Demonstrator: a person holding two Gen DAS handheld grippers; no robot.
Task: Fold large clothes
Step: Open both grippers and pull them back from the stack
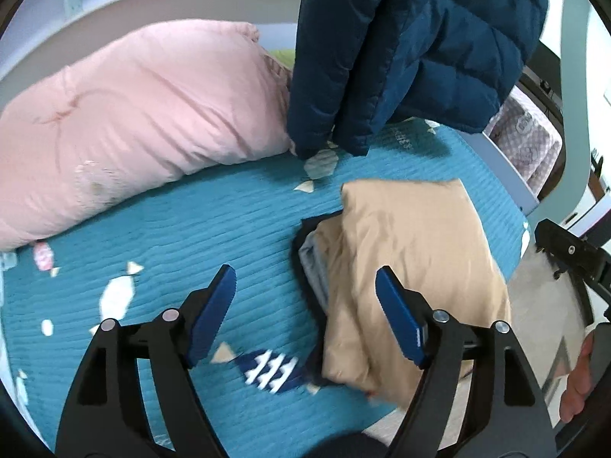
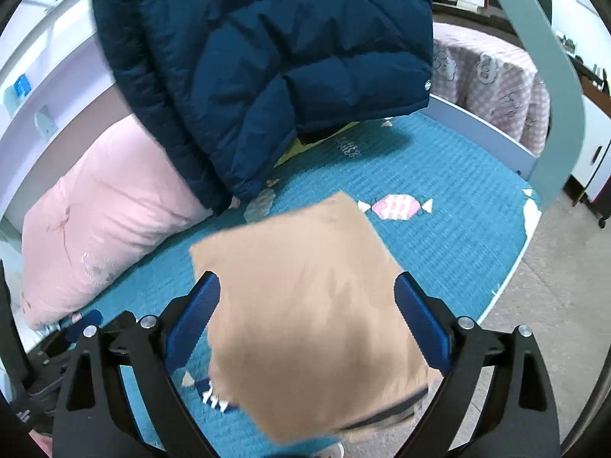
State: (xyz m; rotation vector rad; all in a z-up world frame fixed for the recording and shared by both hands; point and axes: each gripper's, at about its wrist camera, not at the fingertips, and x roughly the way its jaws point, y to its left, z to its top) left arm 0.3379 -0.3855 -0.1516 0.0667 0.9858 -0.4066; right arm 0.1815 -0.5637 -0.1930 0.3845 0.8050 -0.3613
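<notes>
The folded tan garment point(image 2: 305, 305) lies at the bed's point(image 1: 229, 210) near edge; both the left gripper point(image 1: 305, 316) and right gripper point(image 2: 307, 328) are held apart, empty, and should be lifted clear without snagging.

The left gripper point(image 1: 305, 286) points down with its jaws wide apart. The right gripper point(image 2: 307, 294) does too. Neither one holds anything.

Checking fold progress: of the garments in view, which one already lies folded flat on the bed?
The tan folded garment, a squared bundle on the teal quilted bedspread. The navy puffer jacket hangs unfolded above the bed's far end.
</notes>
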